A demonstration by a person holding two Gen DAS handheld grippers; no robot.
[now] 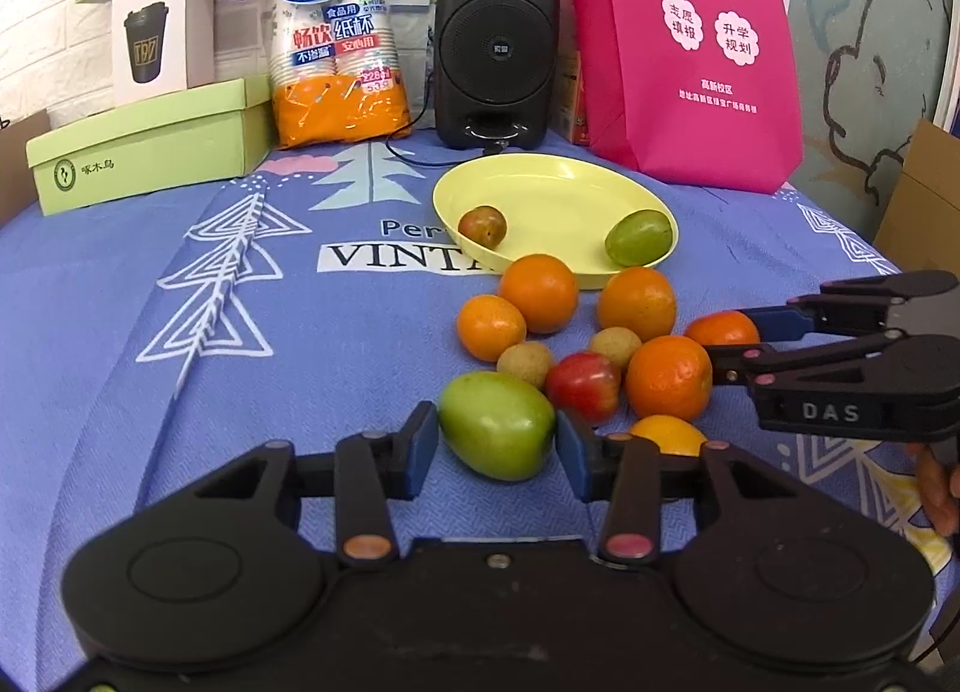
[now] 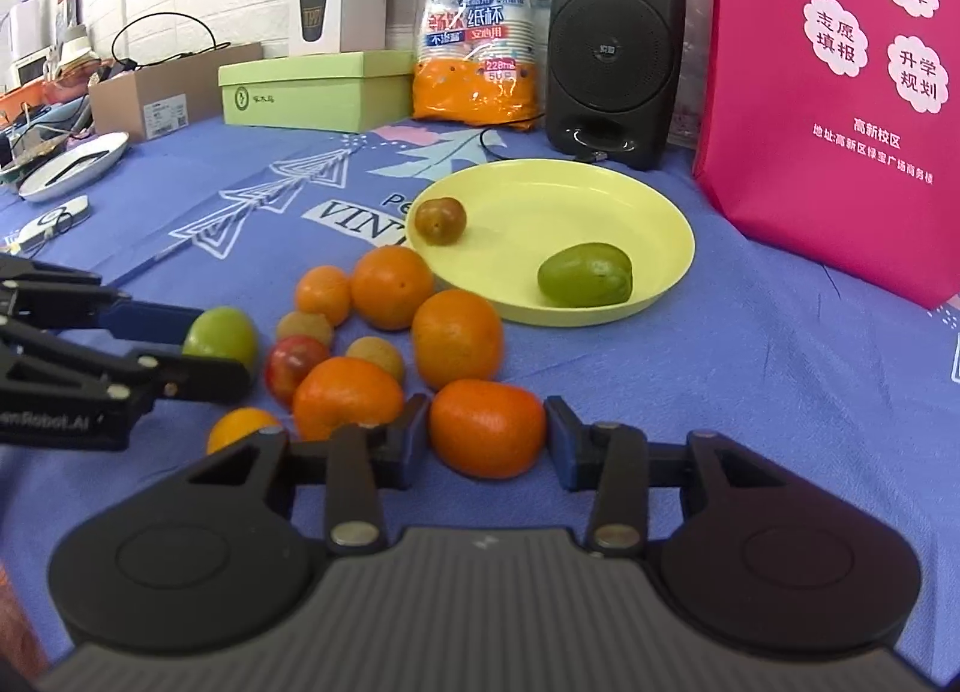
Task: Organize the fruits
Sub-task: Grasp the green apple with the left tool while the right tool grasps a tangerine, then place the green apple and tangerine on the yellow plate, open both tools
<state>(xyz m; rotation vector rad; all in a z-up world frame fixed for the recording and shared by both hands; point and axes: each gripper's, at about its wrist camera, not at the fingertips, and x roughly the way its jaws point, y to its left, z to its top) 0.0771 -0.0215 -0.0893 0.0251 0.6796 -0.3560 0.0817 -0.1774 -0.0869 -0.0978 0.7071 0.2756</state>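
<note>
Nearest the left wrist camera, the left tongs (image 1: 497,446) bracket a green fruit (image 1: 497,433), pads just beside it; whether they already clench it cannot be told. Likewise the right tongs (image 2: 487,435) flank an orange (image 2: 487,428), contact uncertain. Both reach level and low over the blue-clothed counter (image 1: 180,392). Step in hand, judged: grasping for transfer. Next move calls for closing, lifting clear of the neighbouring fruit pile (image 2: 384,332), then carrying to the yellow plate (image 1: 600,176) beyond, which holds two fruits.
</note>
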